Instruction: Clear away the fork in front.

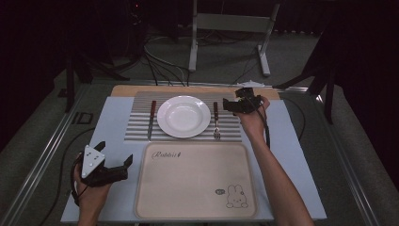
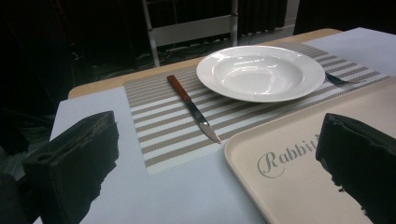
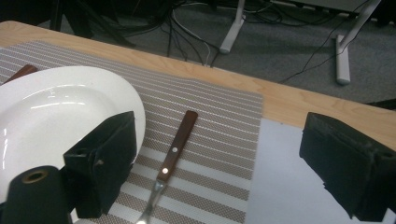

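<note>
A white deep plate (image 1: 183,116) (image 2: 260,72) (image 3: 51,114) sits in the middle of a striped placemat (image 1: 141,125). A knife (image 1: 151,118) (image 2: 193,108) with a brown handle lies to its left, a fork (image 1: 216,121) (image 3: 170,158) with a brown handle to its right. My left gripper (image 1: 116,162) (image 2: 219,172) is open at the table's front left, beside a beige tray (image 1: 196,181) (image 2: 299,163), holding nothing. My right gripper (image 1: 227,104) (image 3: 224,163) hovers open just right of the fork's handle, empty.
The beige tray, printed with a rabbit and the word "Rabbit", lies in front of the placemat. A light blue sheet (image 1: 113,127) covers the wooden table. Cables (image 1: 164,66) and a metal stand (image 1: 230,33) are on the floor beyond the far edge.
</note>
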The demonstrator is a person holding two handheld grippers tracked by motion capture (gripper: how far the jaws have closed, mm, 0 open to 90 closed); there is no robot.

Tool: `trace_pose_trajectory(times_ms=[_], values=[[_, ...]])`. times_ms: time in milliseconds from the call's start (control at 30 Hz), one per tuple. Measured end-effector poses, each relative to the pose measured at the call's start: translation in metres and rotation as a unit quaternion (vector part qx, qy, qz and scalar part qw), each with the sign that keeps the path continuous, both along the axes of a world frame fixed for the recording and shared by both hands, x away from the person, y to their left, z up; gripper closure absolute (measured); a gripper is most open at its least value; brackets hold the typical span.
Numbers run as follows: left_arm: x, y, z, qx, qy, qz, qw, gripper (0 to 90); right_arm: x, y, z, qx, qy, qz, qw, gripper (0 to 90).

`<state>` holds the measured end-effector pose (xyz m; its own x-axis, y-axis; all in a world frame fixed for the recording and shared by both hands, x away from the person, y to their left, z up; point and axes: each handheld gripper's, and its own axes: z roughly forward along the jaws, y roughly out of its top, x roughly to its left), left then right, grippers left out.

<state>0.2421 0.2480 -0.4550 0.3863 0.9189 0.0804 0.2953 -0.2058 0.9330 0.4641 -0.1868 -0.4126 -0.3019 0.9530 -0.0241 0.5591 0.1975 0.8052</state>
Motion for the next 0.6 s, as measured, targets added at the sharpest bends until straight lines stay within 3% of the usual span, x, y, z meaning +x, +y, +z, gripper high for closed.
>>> trace_pose_trajectory(times_ms=[467,600], values=[[-0.001,0.000,-0.001,-0.003,0.000,0.000,1.0000,0.1,0.018,0.023,-0.030,0.017,0.029,-0.010,0.9994,14.3],[-0.001,0.001,-0.002,-0.008,0.002,0.000,1.0000,0.1,0.024,0.030,-0.042,0.017,0.051,-0.014,0.9985,14.5]])
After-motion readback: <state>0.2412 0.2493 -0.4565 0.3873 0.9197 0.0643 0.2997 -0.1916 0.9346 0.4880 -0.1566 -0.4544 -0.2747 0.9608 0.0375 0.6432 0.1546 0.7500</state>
